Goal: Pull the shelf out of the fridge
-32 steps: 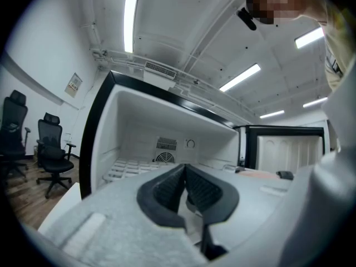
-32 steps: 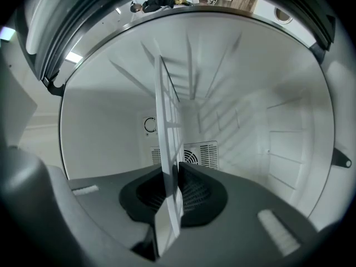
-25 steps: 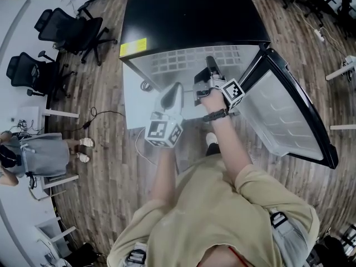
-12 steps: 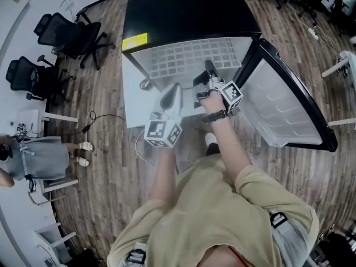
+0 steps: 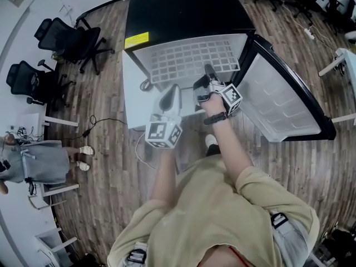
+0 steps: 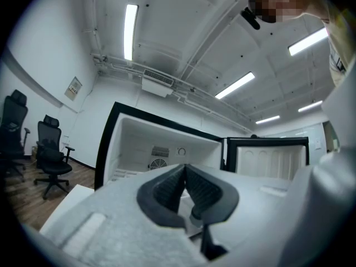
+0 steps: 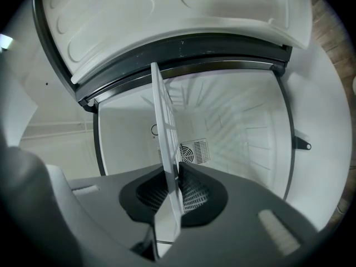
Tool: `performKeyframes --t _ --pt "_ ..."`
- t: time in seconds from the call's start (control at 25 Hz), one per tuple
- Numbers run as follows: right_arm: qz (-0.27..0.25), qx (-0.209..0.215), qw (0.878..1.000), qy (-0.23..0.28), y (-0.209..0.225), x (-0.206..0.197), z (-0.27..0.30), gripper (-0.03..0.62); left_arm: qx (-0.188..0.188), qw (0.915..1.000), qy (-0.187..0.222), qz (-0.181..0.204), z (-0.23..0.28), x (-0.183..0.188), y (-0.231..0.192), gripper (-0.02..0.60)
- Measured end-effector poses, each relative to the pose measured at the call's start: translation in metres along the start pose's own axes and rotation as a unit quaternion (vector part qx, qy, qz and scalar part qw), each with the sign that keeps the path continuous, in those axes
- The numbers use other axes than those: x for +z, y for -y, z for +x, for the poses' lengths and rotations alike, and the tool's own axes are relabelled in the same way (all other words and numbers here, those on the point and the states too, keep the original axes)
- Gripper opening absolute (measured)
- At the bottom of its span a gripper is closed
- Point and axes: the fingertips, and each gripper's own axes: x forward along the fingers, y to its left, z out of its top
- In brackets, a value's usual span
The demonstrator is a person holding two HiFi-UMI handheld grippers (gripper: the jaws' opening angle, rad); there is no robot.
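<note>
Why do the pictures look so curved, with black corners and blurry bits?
Head view: a wide-angle lens bows the floorboards around the fridge. Left gripper view: black corners, ceiling lights glare white, left gripper close up is soft. Right gripper view: the shelf blurs near the lens where the right gripper clamps it; the fridge interior looks washed-out white.

Wood floor [image 5: 111, 204] carries fridge [image 5: 189, 10]; two office chairs [image 5: 75, 38].

It looked like an office: black swivel chairs [image 5: 72, 38] stood on a wood-plank floor [image 5: 111, 166], and long strip lights [image 6: 130, 26] ran along a white ceiling [image 6: 183, 15].
</note>
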Motion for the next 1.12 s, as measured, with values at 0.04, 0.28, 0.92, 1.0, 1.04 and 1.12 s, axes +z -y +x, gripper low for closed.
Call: performKeyframes --t 0.04,0.28,0.92,1.0,1.04,1.12 --pt "0.001 -0.001 1.000 0.000 0.000 0.000 -0.002 0.037 0.002 1.0000 0.000 0.000 -0.002 0.001 -0.001 0.002" --pt "-0.003 -0.003 1.000 0.000 -0.001 -0.002 -0.017 0.037 0.000 1.0000 -0.004 -0.003 -0.012 -0.001 0.003 0.002" --pt "0.004 -0.007 1.000 -0.010 -0.003 -0.009 -0.070 0.035 -0.031 0.9994 -0.009 -0.014 -0.036 -0.002 0.038 0.002" --pt "0.003 -0.005 1.000 -0.015 -0.003 -0.011 -0.082 0.035 -0.033 0.9993 -0.007 -0.016 -0.042 -0.003 0.042 0.002" --pt "0.002 -0.005 1.000 -0.017 -0.002 -0.011 -0.088 0.035 -0.033 0.9993 -0.007 -0.018 -0.045 -0.003 0.045 0.002" --pt "0.002 -0.018 1.000 -0.015 0.003 -0.008 -0.104 0.034 -0.035 0.9991 -0.007 -0.021 -0.052 -0.004 0.049 0.002"
